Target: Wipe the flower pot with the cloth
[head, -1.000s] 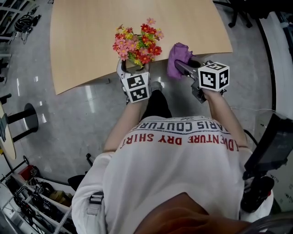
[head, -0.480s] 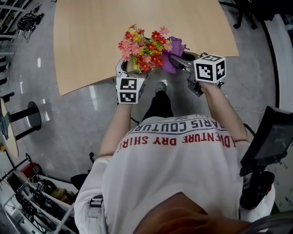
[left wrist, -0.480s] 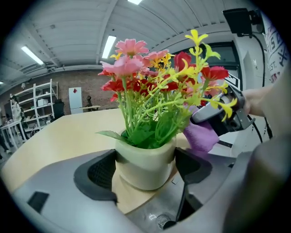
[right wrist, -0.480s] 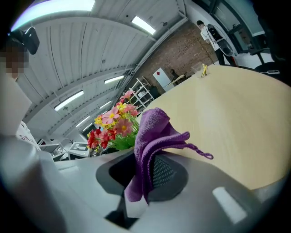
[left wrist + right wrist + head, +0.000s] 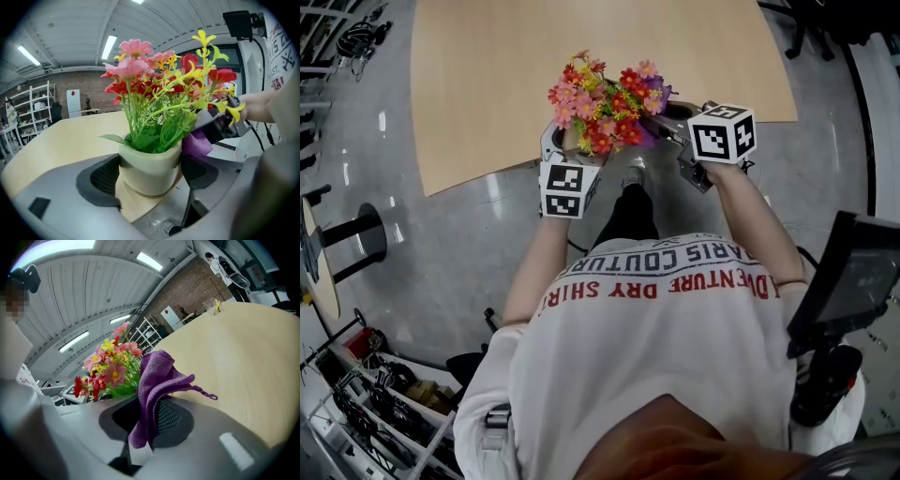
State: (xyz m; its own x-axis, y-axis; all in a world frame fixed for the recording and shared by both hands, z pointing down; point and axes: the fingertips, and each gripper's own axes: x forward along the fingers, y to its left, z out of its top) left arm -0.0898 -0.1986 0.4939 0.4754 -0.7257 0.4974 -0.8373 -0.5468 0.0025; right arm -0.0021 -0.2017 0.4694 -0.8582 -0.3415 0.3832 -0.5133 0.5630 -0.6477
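The left gripper (image 5: 150, 177) had its two jaws pressed on the sides of the pale green flower pot (image 5: 149, 164). The pot was at the near edge of the wooden table (image 5: 487, 75). Red, pink and yellow flowers (image 5: 161, 84) stood up out of it. The right gripper (image 5: 149, 423) had its jaws clamped on the purple cloth (image 5: 157, 371). The cloth was just beside the pot, under the flowers. I could not tell if it touched the pot.
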